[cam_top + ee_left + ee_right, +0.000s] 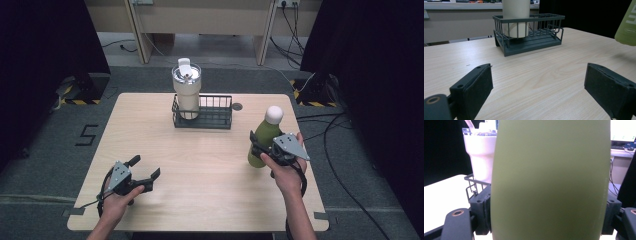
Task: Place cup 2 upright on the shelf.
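Observation:
A green bottle [264, 137] with a white cap stands tilted a little above the table's right side, and my right gripper [262, 150] is shut on its lower body. Up close the green bottle [549, 180] sits between the two black jaws. A cream tumbler [186, 90] with a lid and straw stands upright in the left end of a dark wire basket [215, 117] at the table's back middle. My left gripper [146, 167] rests open at the front left, nothing between its pads [476, 87]. The basket [531, 37] and tumbler [516, 15] lie ahead of it.
The light wooden table [200, 165] has bare room in the middle and front. A small round grommet [237, 106] sits behind the basket. Cables and dark curtains lie beyond the table's right and left edges.

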{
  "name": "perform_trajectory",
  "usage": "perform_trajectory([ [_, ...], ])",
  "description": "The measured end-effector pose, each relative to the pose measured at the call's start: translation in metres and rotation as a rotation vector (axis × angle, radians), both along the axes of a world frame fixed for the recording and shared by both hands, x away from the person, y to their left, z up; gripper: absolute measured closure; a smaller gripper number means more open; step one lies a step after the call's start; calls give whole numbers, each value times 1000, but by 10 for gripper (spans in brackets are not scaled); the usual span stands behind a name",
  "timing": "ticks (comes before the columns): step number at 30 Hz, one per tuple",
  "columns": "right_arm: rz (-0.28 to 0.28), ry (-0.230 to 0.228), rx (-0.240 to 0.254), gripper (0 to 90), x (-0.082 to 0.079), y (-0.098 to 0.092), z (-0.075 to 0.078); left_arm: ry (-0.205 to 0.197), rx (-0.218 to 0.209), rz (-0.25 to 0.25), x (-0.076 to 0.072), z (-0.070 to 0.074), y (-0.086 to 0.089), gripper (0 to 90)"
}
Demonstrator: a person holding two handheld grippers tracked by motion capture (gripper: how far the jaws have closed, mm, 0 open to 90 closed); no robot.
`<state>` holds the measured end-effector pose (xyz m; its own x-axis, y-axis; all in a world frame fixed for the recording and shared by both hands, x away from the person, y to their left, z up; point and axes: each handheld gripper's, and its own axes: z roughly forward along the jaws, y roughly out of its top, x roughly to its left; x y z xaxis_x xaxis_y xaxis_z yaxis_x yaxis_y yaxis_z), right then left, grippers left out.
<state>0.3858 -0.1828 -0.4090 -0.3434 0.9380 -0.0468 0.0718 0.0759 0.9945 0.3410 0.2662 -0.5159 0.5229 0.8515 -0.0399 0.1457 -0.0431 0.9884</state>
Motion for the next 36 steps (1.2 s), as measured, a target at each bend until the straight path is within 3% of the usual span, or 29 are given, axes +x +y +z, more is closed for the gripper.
perform_trajectory([
  [36, 26, -21, 18, 225, 50, 34, 23, 1, -7, 11, -1, 0, 5, 78],
])
